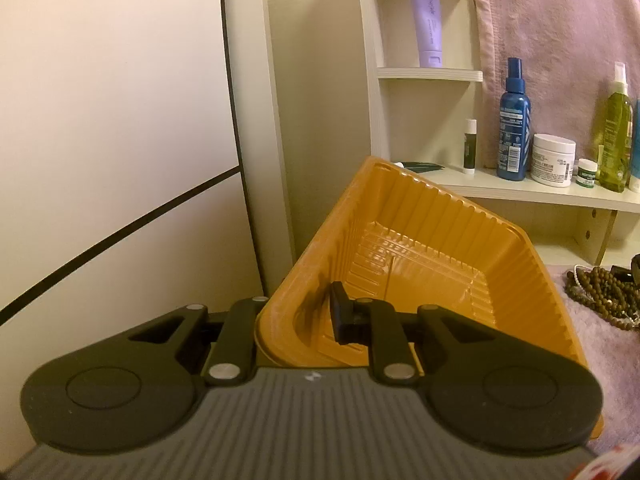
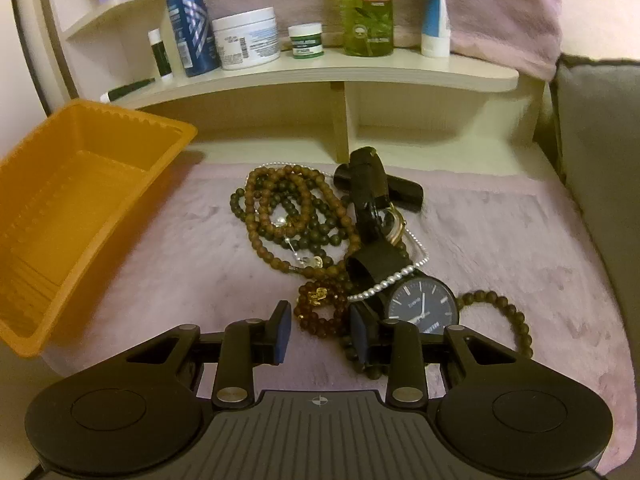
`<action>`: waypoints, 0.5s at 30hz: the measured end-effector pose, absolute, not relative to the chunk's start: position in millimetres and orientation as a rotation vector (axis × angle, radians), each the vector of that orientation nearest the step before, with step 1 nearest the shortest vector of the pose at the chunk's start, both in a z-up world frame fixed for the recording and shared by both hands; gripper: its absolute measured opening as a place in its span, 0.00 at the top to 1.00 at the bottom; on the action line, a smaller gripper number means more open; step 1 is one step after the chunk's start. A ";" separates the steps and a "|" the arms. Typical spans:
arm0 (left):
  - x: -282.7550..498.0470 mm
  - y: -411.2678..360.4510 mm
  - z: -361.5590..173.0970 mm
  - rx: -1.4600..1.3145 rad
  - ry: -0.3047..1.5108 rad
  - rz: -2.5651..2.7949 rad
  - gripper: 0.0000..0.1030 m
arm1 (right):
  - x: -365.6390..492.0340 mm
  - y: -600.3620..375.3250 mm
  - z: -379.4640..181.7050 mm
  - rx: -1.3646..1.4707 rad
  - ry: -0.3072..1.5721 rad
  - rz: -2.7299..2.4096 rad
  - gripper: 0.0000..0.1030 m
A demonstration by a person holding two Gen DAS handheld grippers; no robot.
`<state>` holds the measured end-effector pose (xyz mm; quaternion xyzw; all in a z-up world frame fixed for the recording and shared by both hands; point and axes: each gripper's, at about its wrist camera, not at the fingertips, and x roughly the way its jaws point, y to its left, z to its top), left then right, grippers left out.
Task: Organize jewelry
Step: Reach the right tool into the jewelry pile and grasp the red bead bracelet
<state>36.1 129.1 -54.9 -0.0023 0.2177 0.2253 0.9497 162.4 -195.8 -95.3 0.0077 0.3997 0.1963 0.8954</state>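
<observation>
Left gripper (image 1: pixel 298 320) jaws clamped on orange tray (image 1: pixel 420 248) wall, right gripper (image 2: pixel 320 330) jaws unclenched around amber bead bracelet (image 2: pixel 320 308): limp, slippery, pinch the bunched strand.

A tray (image 2: pixel 76 208) is set at the left edge of the mat (image 2: pixel 500 248), with a heap of bead strands (image 2: pixel 288 216) to its right. A watch (image 2: pixel 424 304) is placed at the heap's near right. Bottles (image 2: pixel 192 20) are ranged on the shelf (image 2: pixel 320 72) behind.

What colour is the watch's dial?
Dark navy blue with white hour markers on the watch; right wrist view shows it best.
</observation>
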 end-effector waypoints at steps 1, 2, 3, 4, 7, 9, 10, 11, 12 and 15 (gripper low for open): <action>35.8 128.9 -54.6 -0.003 0.442 0.458 0.83 | 161.4 -193.2 -94.9 0.002 0.822 0.403 0.74; 35.7 129.1 -54.7 -0.003 0.442 0.458 0.83 | 159.9 -191.1 -94.6 -0.012 0.813 0.400 0.82; 35.7 129.2 -54.6 -0.005 0.442 0.458 0.83 | 158.3 -189.0 -94.2 -0.035 0.809 0.398 0.86; 35.6 129.3 -54.4 -0.008 0.442 0.458 0.83 | 156.0 -186.9 -93.1 -0.062 0.803 0.401 0.88; 35.8 129.9 -54.6 -0.011 0.442 0.457 0.83 | 153.3 -186.3 -90.9 -0.071 0.798 0.408 0.95; 35.5 130.1 -54.8 -0.010 0.441 0.455 0.83 | 148.8 -187.0 -87.4 -0.076 0.770 0.423 0.95; 36.0 130.2 -54.6 -0.008 0.442 0.453 0.83 | 146.8 -187.5 -85.2 -0.079 0.756 0.424 0.95; 35.7 130.3 -54.4 -0.006 0.442 0.452 0.83 | 145.4 -188.4 -82.3 -0.077 0.746 0.431 0.95; 36.4 130.6 -54.1 -0.006 0.443 0.450 0.83 | 144.7 -189.9 -79.1 -0.066 0.738 0.441 0.95; 37.2 131.1 -53.4 -0.006 0.446 0.448 0.84 | 143.9 -196.3 -67.8 -0.036 0.713 0.443 0.95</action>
